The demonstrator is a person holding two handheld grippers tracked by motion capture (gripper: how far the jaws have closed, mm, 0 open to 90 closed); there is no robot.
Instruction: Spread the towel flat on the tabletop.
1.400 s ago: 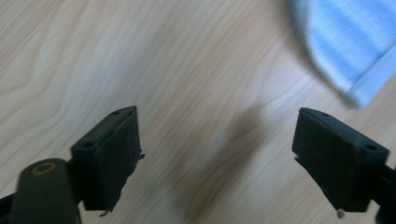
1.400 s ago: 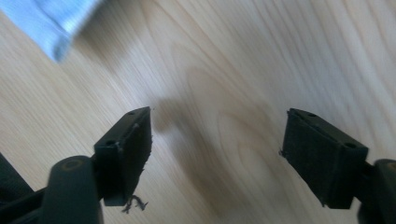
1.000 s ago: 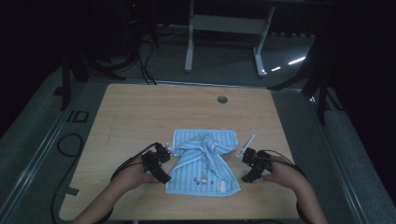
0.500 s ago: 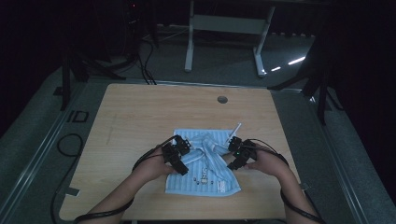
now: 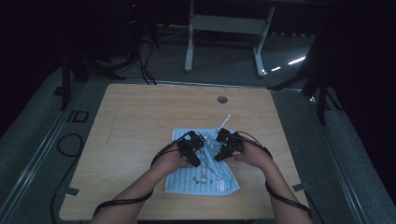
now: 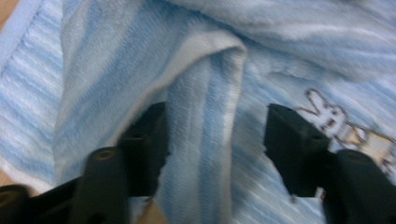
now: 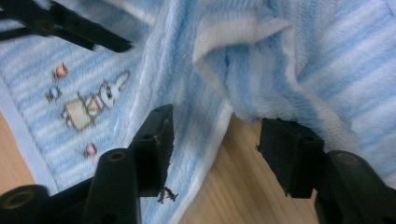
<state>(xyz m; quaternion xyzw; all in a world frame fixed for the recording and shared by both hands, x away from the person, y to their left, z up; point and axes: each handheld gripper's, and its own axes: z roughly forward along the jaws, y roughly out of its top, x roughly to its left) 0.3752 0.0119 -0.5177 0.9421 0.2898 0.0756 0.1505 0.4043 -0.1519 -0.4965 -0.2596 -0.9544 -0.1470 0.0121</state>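
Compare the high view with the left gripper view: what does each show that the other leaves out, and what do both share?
High view alone: the whole wooden table, its round hole, both forearms, the right gripper and floor cables. Left gripper view alone: a raised fold of cloth standing between the left gripper and its open jaws, close up. Both: the blue striped towel with its small cartoon print.

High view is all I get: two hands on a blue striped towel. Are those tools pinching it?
Observer: No. The left tool is open, with a raised fold of the towel standing between its jaws.
Operator: And the other one?
Observer: The right tool is open too. Bare table shows between its jaws, below a lifted edge of the towel.
Operator: What is that small picture on the cloth?
Observer: A cartoon rabbit with little coloured dots around it.
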